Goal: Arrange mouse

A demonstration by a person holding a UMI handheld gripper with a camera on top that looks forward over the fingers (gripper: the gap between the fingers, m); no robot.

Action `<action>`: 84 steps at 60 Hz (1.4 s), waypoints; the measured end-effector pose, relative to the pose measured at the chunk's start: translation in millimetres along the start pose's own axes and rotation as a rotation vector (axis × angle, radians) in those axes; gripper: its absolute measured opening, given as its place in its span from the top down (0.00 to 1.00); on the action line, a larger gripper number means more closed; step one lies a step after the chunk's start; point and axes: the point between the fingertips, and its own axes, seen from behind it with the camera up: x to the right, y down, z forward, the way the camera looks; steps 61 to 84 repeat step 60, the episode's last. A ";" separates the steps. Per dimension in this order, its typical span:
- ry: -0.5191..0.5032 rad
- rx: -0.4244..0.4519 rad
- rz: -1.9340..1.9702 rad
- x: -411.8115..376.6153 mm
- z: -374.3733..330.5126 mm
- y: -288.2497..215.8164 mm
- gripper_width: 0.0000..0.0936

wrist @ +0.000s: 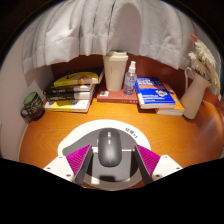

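A dark grey mouse [109, 150] lies on a round white mat [112, 128] on the orange wooden table [60, 130]. It points away from me. My gripper [111, 160] is open, with the mouse between its two fingers. The magenta pads [80, 158] stand on either side of the mouse with a gap at each side. The mouse's rear end is hidden by the gripper's body.
Beyond the mat, along a curtained back, stand a stack of books [70, 95] with a yellow item on top, a dark jar [33, 105], a white container [116, 70], a spray bottle [130, 78], a blue book [158, 96] and a vase [195, 90].
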 end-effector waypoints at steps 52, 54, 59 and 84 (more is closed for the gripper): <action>-0.061 0.269 0.010 58.0 -324.5 48.2 0.11; -0.058 0.269 0.010 60.3 -327.5 50.1 0.11; -0.059 0.269 0.022 63.9 -334.9 54.1 0.11; -0.061 0.268 0.025 64.5 -336.1 54.5 0.11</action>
